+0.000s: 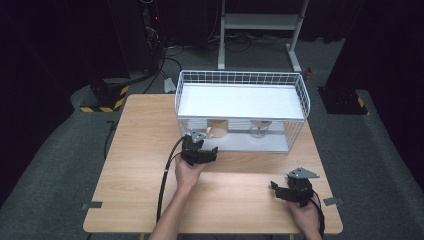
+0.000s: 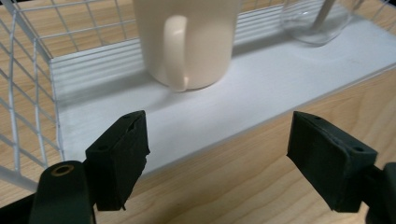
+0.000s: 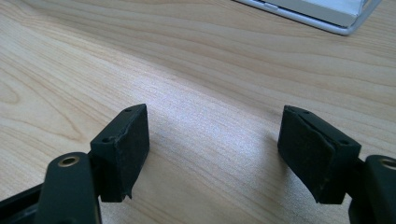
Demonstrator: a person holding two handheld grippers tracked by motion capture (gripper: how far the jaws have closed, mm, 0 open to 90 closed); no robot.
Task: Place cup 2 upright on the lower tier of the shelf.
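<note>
A pale wooden table [image 1: 150, 150] stands on a grey floor in a dark room, with a white wire rack [image 1: 300, 95] toward its far side. Nearest the person, the right gripper [image 3: 212, 149] hangs low over bare wood, its fingers [image 3: 122, 151] spread wide with nothing between them; a corner of the rack's white base lies well beyond them. Farther in, the left gripper [image 2: 217, 156] sits just short of the rack's open front, its fingers [image 2: 119, 158] likewise spread and empty, over the edge where wood meets the white bottom shelf [image 2: 261, 88]. Beyond the left finger, apart from it, a cream mug [image 2: 187, 42] stands upright on that shelf, handle turned toward the gripper. Farther off, beyond the right finger, stands a clear glass [image 2: 317, 21].
</note>
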